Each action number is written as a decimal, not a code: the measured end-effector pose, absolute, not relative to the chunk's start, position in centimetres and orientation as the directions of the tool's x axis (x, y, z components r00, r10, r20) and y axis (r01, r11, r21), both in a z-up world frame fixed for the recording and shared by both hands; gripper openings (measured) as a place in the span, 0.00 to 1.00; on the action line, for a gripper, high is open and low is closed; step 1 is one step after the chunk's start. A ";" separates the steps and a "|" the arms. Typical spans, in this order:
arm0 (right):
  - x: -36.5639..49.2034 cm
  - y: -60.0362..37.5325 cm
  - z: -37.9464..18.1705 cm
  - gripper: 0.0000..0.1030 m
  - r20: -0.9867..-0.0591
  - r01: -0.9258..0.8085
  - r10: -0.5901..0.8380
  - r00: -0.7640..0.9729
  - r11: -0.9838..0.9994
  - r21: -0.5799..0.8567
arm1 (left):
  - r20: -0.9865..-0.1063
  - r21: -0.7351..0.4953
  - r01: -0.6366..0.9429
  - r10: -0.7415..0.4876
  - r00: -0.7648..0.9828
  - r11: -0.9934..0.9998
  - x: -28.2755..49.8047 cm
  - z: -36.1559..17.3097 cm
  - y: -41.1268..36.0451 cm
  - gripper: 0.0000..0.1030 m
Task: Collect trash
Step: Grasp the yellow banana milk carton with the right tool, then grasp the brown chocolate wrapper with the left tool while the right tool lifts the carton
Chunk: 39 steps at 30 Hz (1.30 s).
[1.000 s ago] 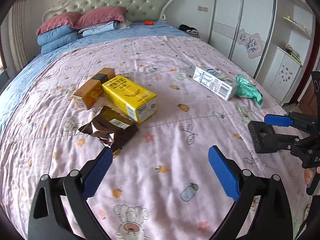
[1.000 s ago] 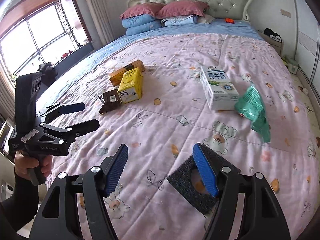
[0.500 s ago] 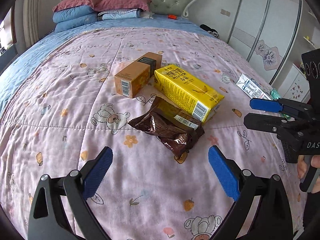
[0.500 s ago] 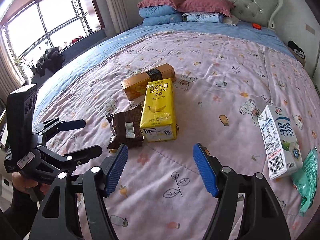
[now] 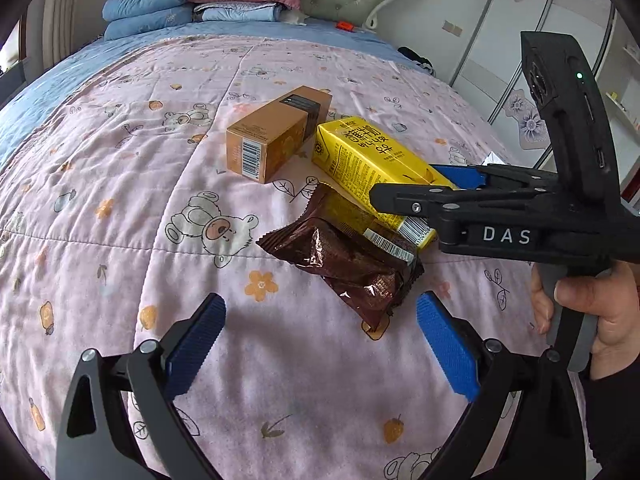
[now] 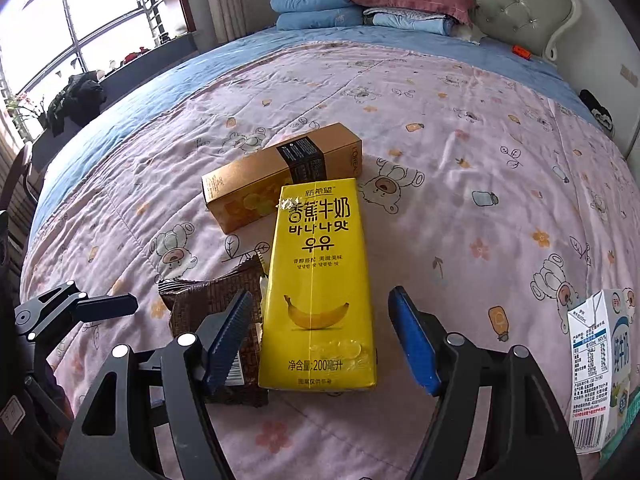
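Lying flat near the middle of the pink quilt (image 6: 460, 184): yellow banana-milk carton (image 6: 320, 280), long side running away from the camera, base end nearest. Sitting between the blue pads of the right gripper (image 6: 320, 336), pads standing apart on either side with a gap on each flank, not yet pressing; jaws spread, nothing held. Straddling placement judged as lining up for a pinch across the carton's narrow width.

Lying just beside the carton on its left, and apparently tucked partly under it: brown snack wrapper (image 5: 352, 260), crumpled, foil catching the light. Hovering short of it: left gripper (image 5: 320, 332), blue fingers parted wide, released, grasping nothing. Positioning judged as claiming the wrapper for this hand while the other takes the carton.

Resting behind both, tilted across the quilt: orange-gold cosmetics box (image 5: 276, 132), near end with the barcode facing the left wrist view, one corner close against the carton's far end; touching or not, cannot tell.

Lying well apart at the right edge of the right wrist view: white and blue milk carton (image 6: 600, 372), untouched.

Gripping the handle of the right-hand tool: a hand (image 5: 592, 308), dark sleeve below.

Stacked at the headboard: pillows (image 6: 360, 0), red over blue.
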State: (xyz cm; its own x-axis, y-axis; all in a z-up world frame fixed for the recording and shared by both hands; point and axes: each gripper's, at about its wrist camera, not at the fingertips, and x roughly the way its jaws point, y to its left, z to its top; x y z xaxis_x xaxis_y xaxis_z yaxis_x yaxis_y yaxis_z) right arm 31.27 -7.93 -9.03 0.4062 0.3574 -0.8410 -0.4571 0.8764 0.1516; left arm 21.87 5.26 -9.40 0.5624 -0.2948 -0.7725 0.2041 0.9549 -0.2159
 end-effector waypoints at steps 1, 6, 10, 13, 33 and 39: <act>31.3 -7.9 -9.4 0.58 -0.847 -0.461 0.356 0.394 0.874 0.154 | -0.773 -0.214 0.207 -0.296 0.561 0.955 21.9 -9.5 5.2 0.93; 30.7 -8.1 -9.8 0.49 -0.849 -0.466 0.347 0.399 0.874 0.138 | -0.777 -0.201 0.211 -0.287 0.560 0.957 22.2 -9.6 5.0 0.93; 29.9 -10.2 -8.7 0.48 -0.821 -0.440 0.389 0.417 0.877 0.192 | -0.788 -0.199 0.205 -0.281 0.548 0.958 22.6 -9.9 4.5 0.93; 29.3 -12.0 -7.8 0.48 -0.802 -0.417 0.410 0.434 0.881 0.225 | -0.791 -0.186 0.200 -0.268 0.550 0.962 22.8 -10.0 3.9 0.94; 27.7 -17.3 -7.0 0.49 -0.742 -0.375 0.469 0.479 0.874 0.309 | -0.784 0.021 0.126 -0.062 0.618 0.992 25.5 -10.6 -2.1 0.45; 27.2 -17.3 -6.4 0.49 -0.730 -0.385 0.481 0.486 0.868 0.315 | -0.769 -0.015 0.119 -0.087 0.634 0.993 24.0 -10.1 -2.2 0.33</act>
